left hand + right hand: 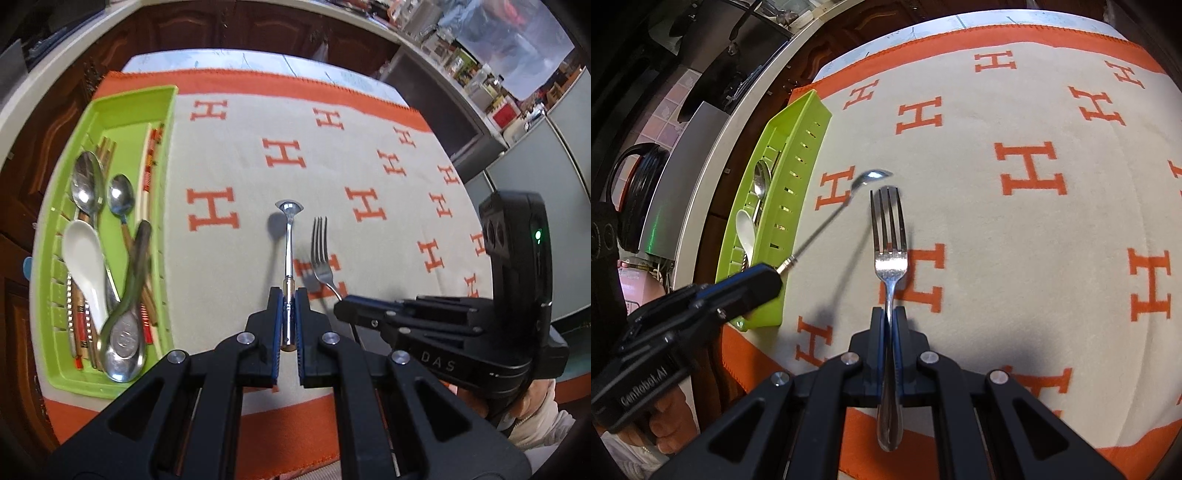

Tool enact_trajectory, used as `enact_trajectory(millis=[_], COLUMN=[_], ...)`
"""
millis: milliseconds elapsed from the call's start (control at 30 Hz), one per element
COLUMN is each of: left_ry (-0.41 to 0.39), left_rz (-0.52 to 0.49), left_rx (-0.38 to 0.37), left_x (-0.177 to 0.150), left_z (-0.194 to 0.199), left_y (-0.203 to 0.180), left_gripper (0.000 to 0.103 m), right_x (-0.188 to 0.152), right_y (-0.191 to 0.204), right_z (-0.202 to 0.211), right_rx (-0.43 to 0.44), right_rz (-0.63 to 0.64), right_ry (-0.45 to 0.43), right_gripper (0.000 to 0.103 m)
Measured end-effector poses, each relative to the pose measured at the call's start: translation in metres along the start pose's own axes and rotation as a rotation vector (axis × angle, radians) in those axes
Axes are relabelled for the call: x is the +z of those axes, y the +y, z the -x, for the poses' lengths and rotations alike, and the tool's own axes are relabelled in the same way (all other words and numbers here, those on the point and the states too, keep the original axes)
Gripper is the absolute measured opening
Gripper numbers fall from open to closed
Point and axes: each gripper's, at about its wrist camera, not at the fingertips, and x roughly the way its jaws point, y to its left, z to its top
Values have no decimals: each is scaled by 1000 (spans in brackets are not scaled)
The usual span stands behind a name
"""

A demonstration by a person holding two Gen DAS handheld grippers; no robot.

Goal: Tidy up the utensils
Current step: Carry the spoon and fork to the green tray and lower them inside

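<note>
My left gripper [289, 295] is shut on the handle of a small steel spoon [290, 236], held above the cloth with its bowl pointing away. In the right wrist view that spoon [849, 195] sticks out of the left gripper [775, 275] beside the tray. My right gripper [889, 314] is shut on a steel fork [890, 258], tines forward; the fork [322, 254] also shows in the left wrist view, just right of the spoon, held by the right gripper [341, 300]. A green utensil tray [110, 107] at the left holds spoons and chopsticks.
A cream blanket with orange H letters [280, 151] covers the table. In the tray lie a white ceramic spoon [86, 258], steel spoons [88, 184] and chopsticks [149, 162]. Dark wooden cabinets and a counter run behind. A hand [668, 421] holds the left gripper's grip.
</note>
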Motion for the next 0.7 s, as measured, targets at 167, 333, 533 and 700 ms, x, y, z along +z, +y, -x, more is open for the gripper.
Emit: enact_trajectory(millis=[167,333,533,700], left_ry=[-59,-149,-231,-306], left_rz=[16,47,122,190], left_rx=[12,41,100,151], left_x=[2,5,4,9], left_z=[18,44,70,82], left_y=[8,25,60,90], left_gripper=[4,4,4,4], right_x=[7,26,64,91], right_y=[12,38,88,115], right_z=[9,19,7,-25], right_rx=[23,63,131,129], right_rz=[17,58,98,90], right_ry=[-21,-59,-77,-59], right_gripper=[4,4,4,4])
